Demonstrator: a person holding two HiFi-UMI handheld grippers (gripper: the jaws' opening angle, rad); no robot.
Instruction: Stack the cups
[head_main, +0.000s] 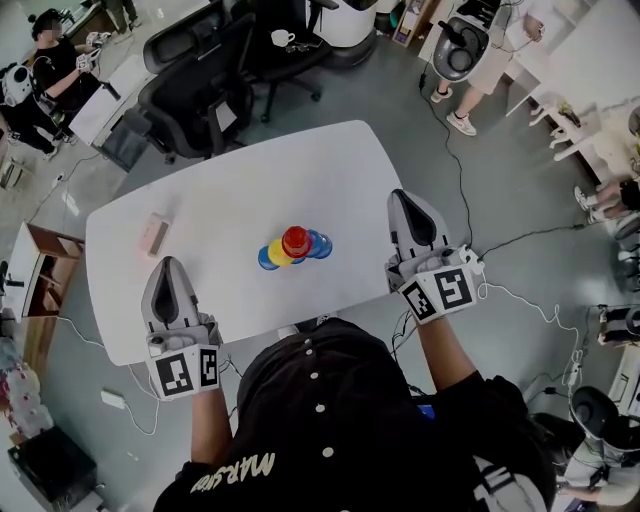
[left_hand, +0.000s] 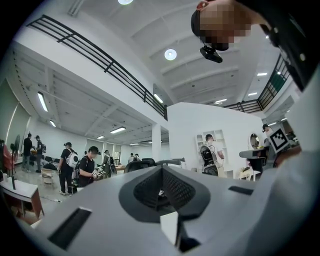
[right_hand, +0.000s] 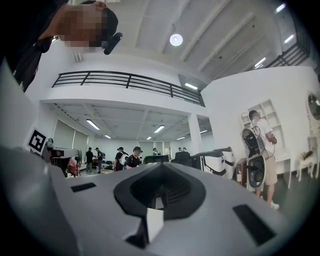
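A cluster of cups stands in the middle of the white table (head_main: 220, 190) in the head view. A red cup (head_main: 295, 240) sits highest, with a yellow cup (head_main: 279, 252) beside it and blue cups (head_main: 319, 244) at both sides. How they nest I cannot tell. My left gripper (head_main: 166, 266) lies near the table's front left edge, jaws closed to a point and empty. My right gripper (head_main: 403, 198) lies at the table's right edge, also shut and empty. Both are well apart from the cups. Each gripper view looks up past its own closed jaws, the left gripper (left_hand: 162, 171) and the right gripper (right_hand: 160, 168), into the hall.
A small pink object (head_main: 153, 233) lies on the table's left part. Black office chairs (head_main: 200, 95) stand behind the table. Cables (head_main: 500, 240) run across the floor at the right. People stand around the room's edges.
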